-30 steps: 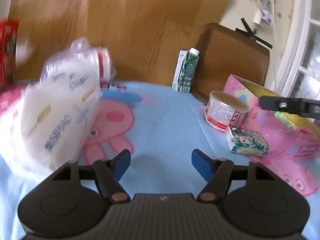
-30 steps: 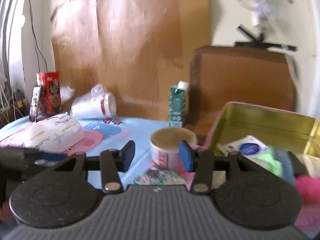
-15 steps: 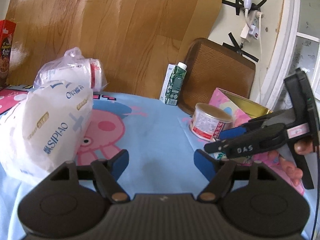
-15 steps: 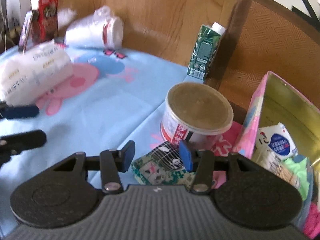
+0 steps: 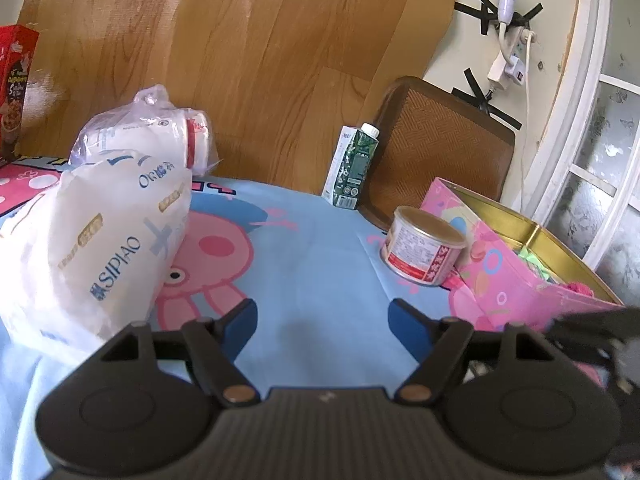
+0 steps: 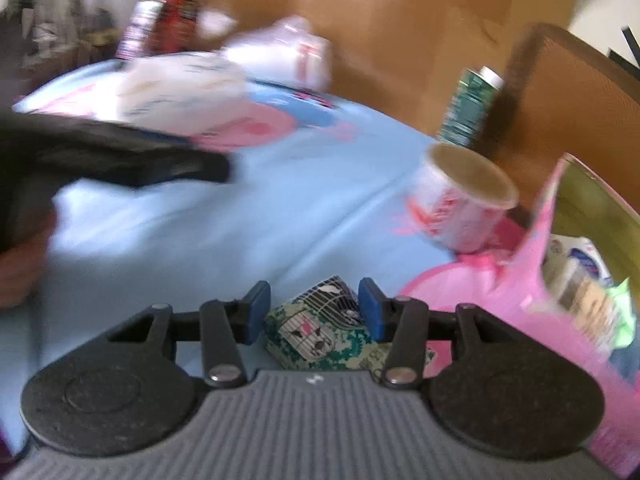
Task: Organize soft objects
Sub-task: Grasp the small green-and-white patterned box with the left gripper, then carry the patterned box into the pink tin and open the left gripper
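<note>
A small green patterned tissue packet lies on the blue cartoon cloth beside the pink tin box. My right gripper is open and straddles the packet; its blue pads do not visibly press on it. This view is blurred by motion. The tin holds tissue packs and a green soft item. My left gripper is open over bare cloth with nothing between its fingers. A large white SIPIAO pack lies left of it. The right gripper's blurred black body shows at the lower right.
A round can stands by the tin, a green carton and a leaning brown tray behind it. A bag of white cups and a red box are at the back left. The left gripper's finger crosses the right view.
My right gripper has dropped and tilted down onto the green packet, which now sits between its fingers. In the left view it sank to the lower right edge. The left gripper opened slightly.
</note>
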`<state>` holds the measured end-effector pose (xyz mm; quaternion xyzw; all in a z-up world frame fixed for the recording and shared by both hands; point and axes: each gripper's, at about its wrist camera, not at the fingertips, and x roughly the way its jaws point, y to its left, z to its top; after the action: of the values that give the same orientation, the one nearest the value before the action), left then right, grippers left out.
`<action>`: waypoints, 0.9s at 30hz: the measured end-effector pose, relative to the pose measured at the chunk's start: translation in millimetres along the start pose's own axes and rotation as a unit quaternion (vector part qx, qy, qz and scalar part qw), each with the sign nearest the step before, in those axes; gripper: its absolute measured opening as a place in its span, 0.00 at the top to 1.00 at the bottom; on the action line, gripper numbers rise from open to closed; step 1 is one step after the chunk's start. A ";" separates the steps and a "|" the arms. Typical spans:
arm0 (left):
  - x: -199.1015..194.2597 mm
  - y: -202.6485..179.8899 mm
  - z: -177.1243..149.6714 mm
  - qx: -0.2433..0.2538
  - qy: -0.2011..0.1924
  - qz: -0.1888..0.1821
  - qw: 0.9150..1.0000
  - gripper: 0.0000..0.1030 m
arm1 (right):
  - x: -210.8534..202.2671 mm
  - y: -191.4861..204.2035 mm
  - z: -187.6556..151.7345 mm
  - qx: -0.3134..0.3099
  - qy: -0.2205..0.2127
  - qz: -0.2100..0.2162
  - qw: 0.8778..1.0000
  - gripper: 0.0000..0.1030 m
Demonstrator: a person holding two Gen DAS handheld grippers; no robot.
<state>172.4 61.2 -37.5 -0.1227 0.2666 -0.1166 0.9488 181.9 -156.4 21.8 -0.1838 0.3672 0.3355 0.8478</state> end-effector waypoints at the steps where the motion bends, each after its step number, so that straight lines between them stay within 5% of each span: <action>1: 0.4 -0.9 -0.2 0.001 0.002 0.000 1.000 0.28 | -7.5 6.2 -4.5 -0.003 -0.015 0.008 1.000 0.49; 5: 2.8 -0.4 0.3 0.002 0.011 -0.005 1.000 0.28 | -47.6 14.2 -28.4 0.018 -0.126 -0.012 0.992 0.19; 6: 3.5 0.1 0.6 0.000 0.015 -0.009 1.000 0.28 | -55.1 12.2 -34.5 0.030 -0.144 -0.021 0.989 0.19; 9: 3.8 -3.1 1.3 -0.002 0.022 -0.015 1.000 0.28 | -64.1 0.2 -50.3 0.076 -0.137 -0.022 0.987 0.19; 13: -3.3 -19.5 0.3 -0.021 0.045 -0.074 0.996 0.28 | -62.4 -8.0 -67.1 0.100 -0.106 -0.034 0.989 0.19; 18: -2.7 -54.1 -9.4 0.010 0.090 -0.100 0.991 0.39 | -55.1 -11.1 -73.6 0.128 -0.086 -0.007 0.988 0.24; 21: 11.9 -70.7 -23.8 0.030 0.138 -0.110 0.984 0.57 | -50.5 -5.8 -75.1 0.122 -0.080 0.013 0.989 0.43; 27: 3.5 -105.9 2.8 0.061 0.092 -0.123 0.986 0.60 | -58.9 0.9 -75.0 0.104 -0.118 -0.019 0.987 0.54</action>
<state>160.3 -39.2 -5.6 -0.0848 0.3280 -0.2594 0.9044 114.1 -223.2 15.9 -0.0606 0.2945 0.2987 0.9057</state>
